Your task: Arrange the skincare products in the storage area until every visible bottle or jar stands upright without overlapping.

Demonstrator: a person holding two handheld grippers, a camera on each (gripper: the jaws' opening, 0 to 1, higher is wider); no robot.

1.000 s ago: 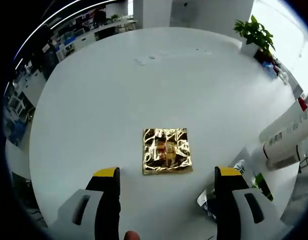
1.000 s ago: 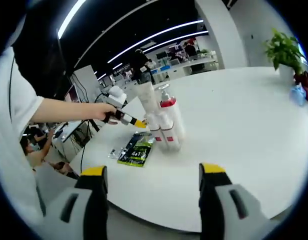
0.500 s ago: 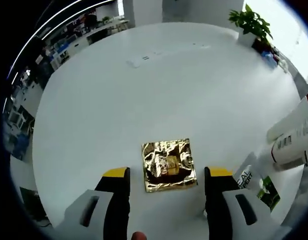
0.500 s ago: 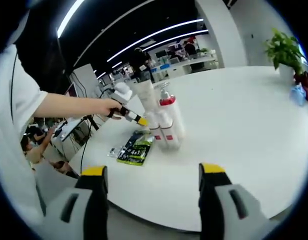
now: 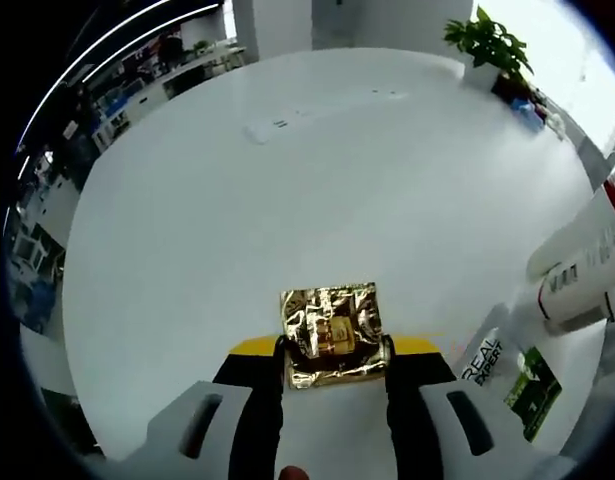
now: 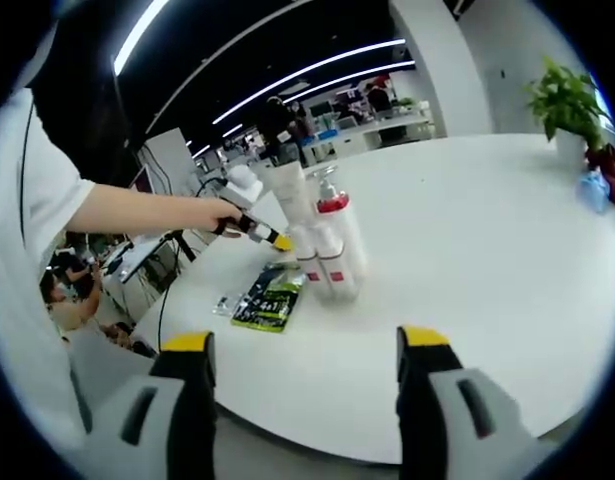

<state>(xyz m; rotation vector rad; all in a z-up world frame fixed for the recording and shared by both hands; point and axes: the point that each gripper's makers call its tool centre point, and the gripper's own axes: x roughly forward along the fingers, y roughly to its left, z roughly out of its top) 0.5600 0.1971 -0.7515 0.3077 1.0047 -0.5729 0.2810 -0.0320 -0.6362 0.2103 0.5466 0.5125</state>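
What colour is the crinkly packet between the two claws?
Shiny gold foil packet, darker in the middle; the left gripper view shows it best.

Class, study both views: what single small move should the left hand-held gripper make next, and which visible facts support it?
Probably finish closing on the gold foil packet. The left hand-held gripper already has its yellow-tipped jaws at the packet's two side edges, and the packet lies flat on the white table, apart from the bottles.

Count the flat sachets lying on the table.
2. A gold foil sachet lies between the left gripper jaws; a black-and-green sachet lies beside the standing bottles. Others may hide behind the bottles.
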